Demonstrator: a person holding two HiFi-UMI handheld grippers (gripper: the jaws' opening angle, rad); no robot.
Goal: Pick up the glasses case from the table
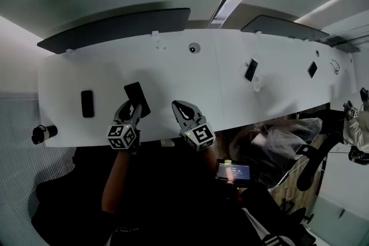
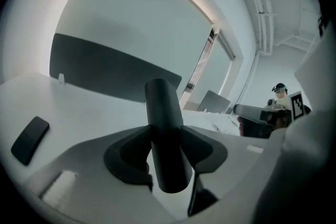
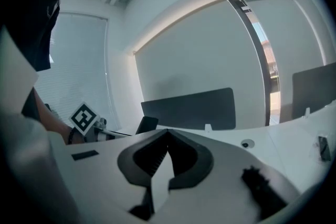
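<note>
The case [image 1: 137,96] is in the left hand-held gripper [image 1: 130,109], held up over the near part of the worktop [image 1: 173,66]. It is long, dark and smooth, with rounded sides and a blunt end. In the left gripper view it sticks up between the two dark pads, which press on it from both sides. The right hand-held gripper [image 1: 183,111] is just beside the left one. Its jaws are closed tight together with nothing in them. Each one has a grey body and a cube with black and white squares. The worktop is long, white, smooth and plain. A small black slab [image 1: 87,103] with round corners lies flat on it, left of the case. Dark flat screens [image 1: 115,29] stand along the far edge. Behind them the wall [image 2: 131,18] is pale and bare.
</note>
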